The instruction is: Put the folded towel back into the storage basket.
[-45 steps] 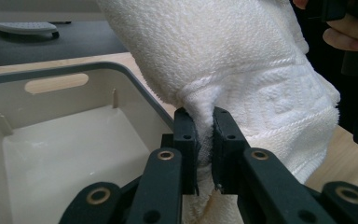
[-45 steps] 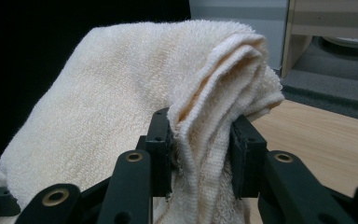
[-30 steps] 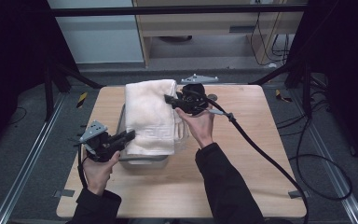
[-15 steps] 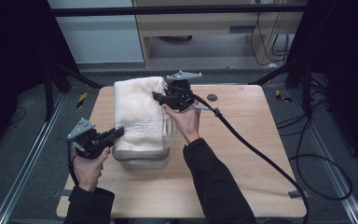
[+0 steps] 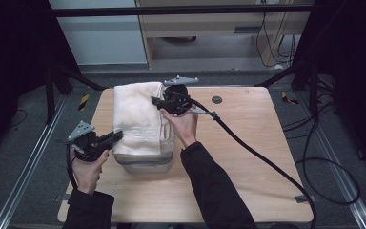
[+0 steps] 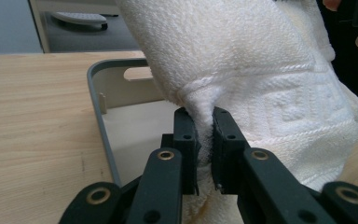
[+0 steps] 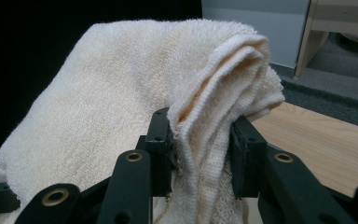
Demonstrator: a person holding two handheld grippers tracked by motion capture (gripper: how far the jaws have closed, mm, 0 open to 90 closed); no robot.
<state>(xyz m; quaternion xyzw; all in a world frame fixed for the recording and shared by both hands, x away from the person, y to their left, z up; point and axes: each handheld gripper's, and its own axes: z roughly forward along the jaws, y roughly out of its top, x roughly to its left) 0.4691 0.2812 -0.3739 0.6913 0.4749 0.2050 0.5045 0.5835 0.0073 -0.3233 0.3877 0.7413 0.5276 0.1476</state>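
A folded cream towel (image 5: 138,117) hangs lifted between both grippers above a grey tray (image 5: 145,162) on the wooden table. My left gripper (image 5: 116,137) is shut on the towel's near left edge; in the left gripper view its jaws pinch the towel (image 6: 261,74) at its woven band, with the grey tray (image 6: 98,112) below. My right gripper (image 5: 159,102) is shut on the thick folded far edge, held higher. In the right gripper view several layers of the towel (image 7: 135,88) bunch between the jaws.
The wooden table (image 5: 248,157) has bare room to the right and front. A black cable (image 5: 257,152) trails from the right gripper across the table to the right edge. A small dark hole (image 5: 216,99) sits near the back. Dark frame posts and a cabinet stand behind.
Both grippers have carried the towel leftward and upward; it now hangs in a taller arch over the tray, with the right gripper raised further toward the back.
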